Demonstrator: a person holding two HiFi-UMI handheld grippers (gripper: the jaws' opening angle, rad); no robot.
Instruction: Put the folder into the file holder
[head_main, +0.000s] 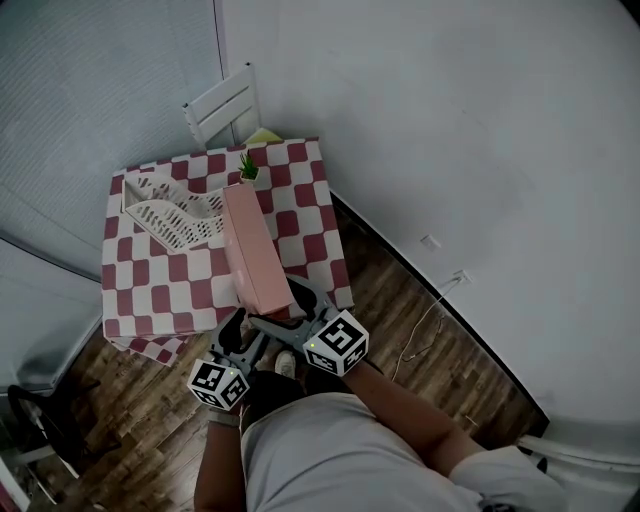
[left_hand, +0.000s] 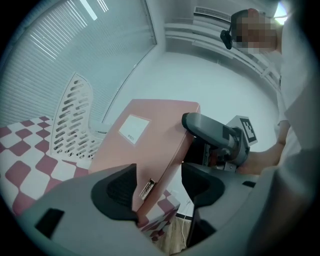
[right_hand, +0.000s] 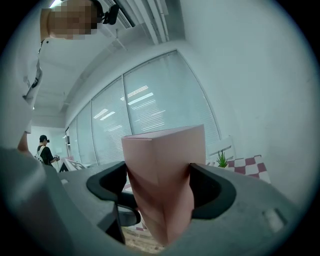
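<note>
A thick pink folder (head_main: 252, 250) lies lengthwise over the checkered table (head_main: 150, 290), its near end sticking out past the table's front edge. Both grippers are at that near end. My right gripper (head_main: 292, 316) straddles the folder's thickness with its jaws very wide, and the folder (right_hand: 165, 175) fills the gap against both pads. The left gripper (head_main: 244, 338) has the folder's lower corner (left_hand: 145, 140) between its jaws, the left pad against the broad face. The white slotted file holder (head_main: 170, 218) lies on the table just left of the folder and shows beyond it (left_hand: 72, 120).
A small potted plant (head_main: 247, 167) stands at the table's far edge beside the folder's far end. A white chair (head_main: 225, 105) is behind the table near the wall. A cable (head_main: 420, 330) runs over the wooden floor at the right. A dark chair base (head_main: 40, 420) is at the lower left.
</note>
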